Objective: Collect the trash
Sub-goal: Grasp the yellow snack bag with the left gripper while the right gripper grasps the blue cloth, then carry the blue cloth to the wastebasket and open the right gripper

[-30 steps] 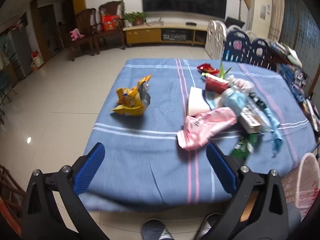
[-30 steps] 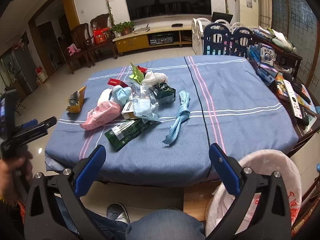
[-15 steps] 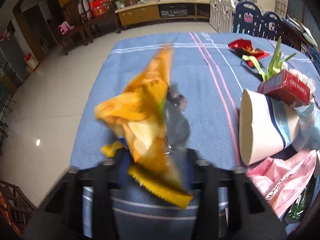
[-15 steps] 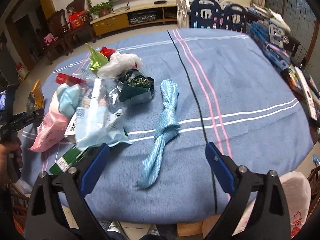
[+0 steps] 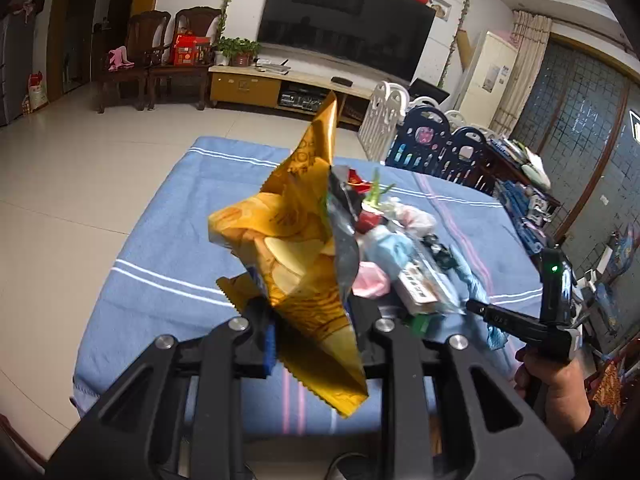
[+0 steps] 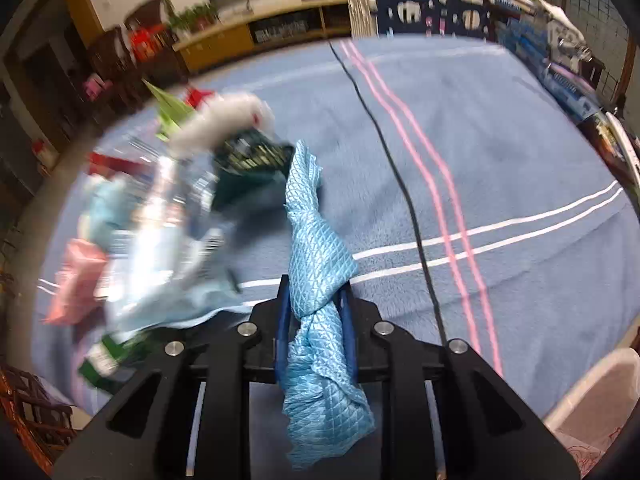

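The worktop [image 6: 500, 184] carried a blue cloth with pink and white stripes, with a heap of mixed litter [image 6: 160, 216] on its left half as the right wrist view showed it. A white-lined bin [image 6: 596, 412] stood at the near right corner.

The left tongs [image 5: 310, 340] were closing, nearly together, with the lower end of a yellow crisp bag [image 5: 296, 248] pinched between the pads; the bag stood up clear of the cloth, its silver lining exposed. Printing on the bag could not be read.

The right tongs [image 6: 314, 332] were closing, narrow, and gripped a twisted light-blue mesh wrapper [image 6: 316, 256] at its knot. Its upper end lay toward the heap, and its lower end hung below the pads.

A white label [image 5: 416, 290] in the heap bore dark lettering, too small to read.
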### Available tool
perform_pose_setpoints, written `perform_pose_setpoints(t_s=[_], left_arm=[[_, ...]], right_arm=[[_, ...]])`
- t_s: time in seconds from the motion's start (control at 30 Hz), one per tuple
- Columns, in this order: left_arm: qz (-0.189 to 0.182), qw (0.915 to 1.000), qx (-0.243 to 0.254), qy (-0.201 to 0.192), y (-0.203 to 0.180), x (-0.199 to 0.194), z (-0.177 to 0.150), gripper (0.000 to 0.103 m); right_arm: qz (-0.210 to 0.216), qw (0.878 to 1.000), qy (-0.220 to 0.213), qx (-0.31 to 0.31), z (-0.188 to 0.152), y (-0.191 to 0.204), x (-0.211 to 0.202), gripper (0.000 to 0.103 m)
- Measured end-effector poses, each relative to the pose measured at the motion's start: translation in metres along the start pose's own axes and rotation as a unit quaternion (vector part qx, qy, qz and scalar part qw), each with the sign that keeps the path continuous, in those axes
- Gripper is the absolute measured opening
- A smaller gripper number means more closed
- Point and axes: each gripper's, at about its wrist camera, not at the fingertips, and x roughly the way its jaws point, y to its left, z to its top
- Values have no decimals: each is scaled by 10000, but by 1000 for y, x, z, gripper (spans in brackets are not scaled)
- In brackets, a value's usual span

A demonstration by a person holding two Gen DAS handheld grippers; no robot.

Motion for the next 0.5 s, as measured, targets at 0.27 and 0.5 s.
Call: perform_pose_setpoints(t_s=[0.27, 0.5], left_arm=[[-123, 9997, 34, -207, -39, -72, -14, 27], [-35, 9988, 310, -372, -77, -141, -28, 27]], right_arm=[[528, 9934, -1016, -44, -29, 17, -148, 23], [707, 9855, -1401, -653, -67, 47, -249, 23]])
